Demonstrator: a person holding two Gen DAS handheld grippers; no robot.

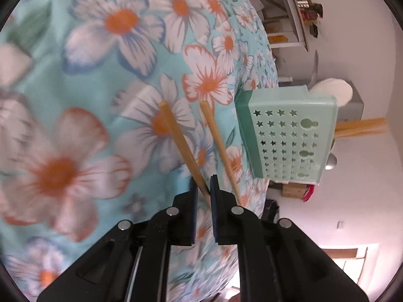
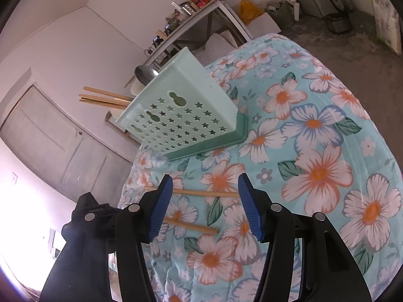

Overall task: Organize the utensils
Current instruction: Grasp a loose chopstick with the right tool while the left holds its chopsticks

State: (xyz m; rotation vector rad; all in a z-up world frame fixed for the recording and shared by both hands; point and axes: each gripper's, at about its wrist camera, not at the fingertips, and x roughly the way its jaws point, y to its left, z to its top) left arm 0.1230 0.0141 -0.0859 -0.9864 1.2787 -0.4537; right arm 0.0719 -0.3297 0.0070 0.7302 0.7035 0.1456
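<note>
1. A flowered tablecloth [image 2: 314, 136] covers the table, with white walls and a cluttered shelf [image 2: 196, 2] behind.
2. The left gripper [image 1: 203, 188] is clamped on one chopstick [image 1: 180, 146]; a second chopstick [image 1: 219, 146] lies just beside it.
3. The right gripper [image 2: 205, 206] hangs open and empty.
4. The green utensil holder [image 1: 287, 136] stands nearby with chopsticks already inside.
5. My advice: keep the chopstick pinched firmly and tip it upright over the holder's opening.
</note>
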